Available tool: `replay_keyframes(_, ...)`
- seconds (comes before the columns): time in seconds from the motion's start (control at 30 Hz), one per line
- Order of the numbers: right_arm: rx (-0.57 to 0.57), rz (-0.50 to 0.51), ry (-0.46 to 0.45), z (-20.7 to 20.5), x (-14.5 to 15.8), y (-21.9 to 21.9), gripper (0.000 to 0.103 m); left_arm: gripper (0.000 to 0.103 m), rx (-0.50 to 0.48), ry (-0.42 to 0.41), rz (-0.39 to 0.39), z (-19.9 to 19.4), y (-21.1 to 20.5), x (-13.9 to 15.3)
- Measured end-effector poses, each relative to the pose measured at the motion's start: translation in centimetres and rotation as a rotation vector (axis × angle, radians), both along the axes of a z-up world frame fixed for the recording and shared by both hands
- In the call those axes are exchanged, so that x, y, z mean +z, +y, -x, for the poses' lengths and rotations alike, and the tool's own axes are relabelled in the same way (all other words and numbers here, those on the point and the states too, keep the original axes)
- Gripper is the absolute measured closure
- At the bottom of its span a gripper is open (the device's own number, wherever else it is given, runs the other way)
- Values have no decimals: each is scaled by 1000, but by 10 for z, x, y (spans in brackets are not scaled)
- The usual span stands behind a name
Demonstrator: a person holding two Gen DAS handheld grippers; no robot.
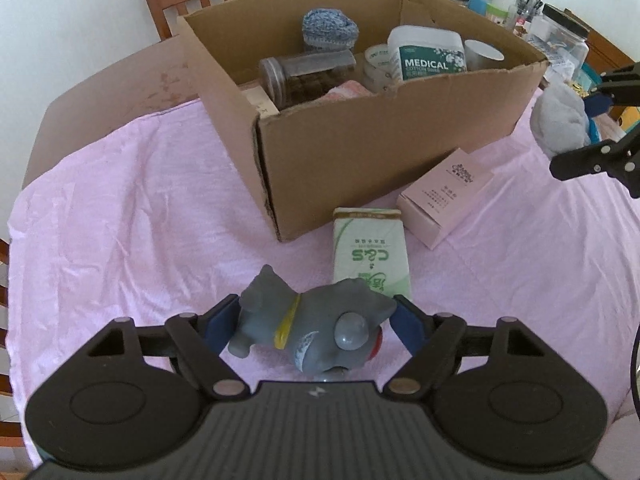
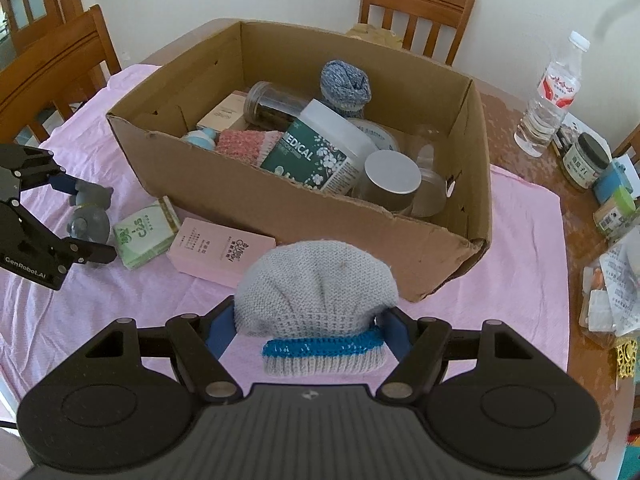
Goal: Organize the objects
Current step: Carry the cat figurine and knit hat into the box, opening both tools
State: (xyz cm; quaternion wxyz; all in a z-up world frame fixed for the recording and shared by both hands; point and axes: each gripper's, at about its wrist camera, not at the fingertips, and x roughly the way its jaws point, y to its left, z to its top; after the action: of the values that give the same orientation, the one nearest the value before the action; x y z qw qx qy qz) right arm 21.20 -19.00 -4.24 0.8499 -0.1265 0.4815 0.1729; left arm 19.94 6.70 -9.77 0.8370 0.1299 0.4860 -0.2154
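On the pink cloth over the desk (image 1: 120, 208), left hand-held gripper (image 1: 316, 324) brackets a grey toy figure (image 1: 316, 332), pads at its sides, seemingly gripping. Right hand-held gripper (image 2: 308, 328) pinches a grey knit hat (image 2: 316, 292), likely bound for the half-filled cardboard box (image 2: 360, 224). Tissue pack (image 1: 370, 248) and pink carton (image 1: 444, 196) wait beside it. Wooden chairs, white walls.

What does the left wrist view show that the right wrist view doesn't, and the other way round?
Only the left wrist view: the grey toy's yellow collar, seen close between the left tool's pads. Only the right wrist view: the water bottle on the bare table beyond the pink cloth, and the whole grey knit hat in the right tool. Both show the cardboard box, green tissue pack and pink carton.
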Motion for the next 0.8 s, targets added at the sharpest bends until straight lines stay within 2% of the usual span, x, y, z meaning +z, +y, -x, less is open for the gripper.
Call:
replay_keyframes(0.13, 16, 2, -4, 2, 7, 1, 25, 23, 2, -7, 14, 3, 3, 21)
replay_keyframes(0.3, 41, 1, -3, 1, 20, 1, 25, 23, -9, -13, 52, 3, 1, 60)
replay_keyframes(0.5, 84, -10, -28, -2, 45, 0, 25, 23, -20, -93, 124, -14, -14, 112)
replay_keyframes(0.63, 108, -14, -71, -9, 61, -1, 25, 23, -20, -114, 121, -38, -35, 123)
replay_keyframes(0.8, 108, -25, -103, -21, 71, -5, 25, 22, 7, -160, 123, -69, -59, 121)
